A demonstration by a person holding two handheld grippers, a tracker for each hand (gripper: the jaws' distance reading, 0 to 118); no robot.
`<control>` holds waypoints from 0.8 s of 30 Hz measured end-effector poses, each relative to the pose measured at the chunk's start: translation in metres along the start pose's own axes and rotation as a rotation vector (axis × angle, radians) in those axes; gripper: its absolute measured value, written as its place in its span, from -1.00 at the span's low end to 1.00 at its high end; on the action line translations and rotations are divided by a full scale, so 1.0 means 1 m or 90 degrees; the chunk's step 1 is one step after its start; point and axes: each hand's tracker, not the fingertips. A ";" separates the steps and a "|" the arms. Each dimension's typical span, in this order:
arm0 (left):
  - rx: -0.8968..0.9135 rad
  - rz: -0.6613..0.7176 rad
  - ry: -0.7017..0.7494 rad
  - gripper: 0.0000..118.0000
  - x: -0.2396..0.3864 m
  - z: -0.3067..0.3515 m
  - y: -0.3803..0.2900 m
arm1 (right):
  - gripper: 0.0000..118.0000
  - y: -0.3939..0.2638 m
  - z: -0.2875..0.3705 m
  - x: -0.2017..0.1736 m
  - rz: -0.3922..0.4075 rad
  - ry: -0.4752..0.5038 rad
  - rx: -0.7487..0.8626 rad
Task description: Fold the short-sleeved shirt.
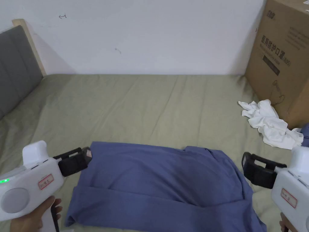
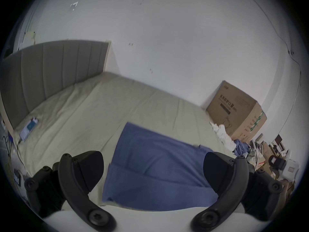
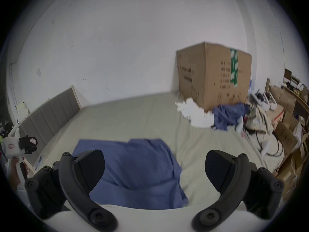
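Bed (image 1: pixel 144 99): olive sheet, carrying a blue shirt (image 1: pixel 163 187), partly folded, at the near edge. The right gripper view added floor clutter beside a cardboard box (image 3: pixel 214 75). Left gripper (image 1: pixel 86 157) lay at the shirt's far-left corner, right gripper (image 1: pixel 252 169) just off its right edge; both jaws apart, empty.

You can make out dark printed characters on the side of the cardboard box (image 1: pixel 280 57), too small and blurred to spell out. Each hand-held gripper body carries a small red-framed label, illegible to you.
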 end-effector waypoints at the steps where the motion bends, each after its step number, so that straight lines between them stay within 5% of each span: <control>1: 0.014 -0.003 0.006 1.00 0.004 -0.001 0.002 | 1.00 0.004 0.001 -0.004 0.003 -0.004 0.016; 6: 0.099 -0.065 0.035 0.87 0.024 -0.008 0.006 | 0.84 0.013 -0.002 -0.013 -0.002 -0.005 0.074; 9: 0.093 -0.103 0.040 0.01 0.030 -0.019 0.007 | -0.42 0.016 -0.012 -0.018 0.010 -0.017 0.084; 10: 0.082 -0.106 0.031 -0.63 0.030 -0.023 0.008 | -0.86 0.016 -0.017 -0.018 0.010 -0.015 0.083; 11: 0.060 -0.099 0.003 -0.90 0.029 -0.030 0.009 | -0.87 0.015 -0.021 -0.018 0.008 -0.017 0.087; 24: -0.106 -0.063 -0.017 -0.91 -0.010 -0.178 0.036 | -0.96 0.014 -0.113 -0.016 0.019 -0.016 0.037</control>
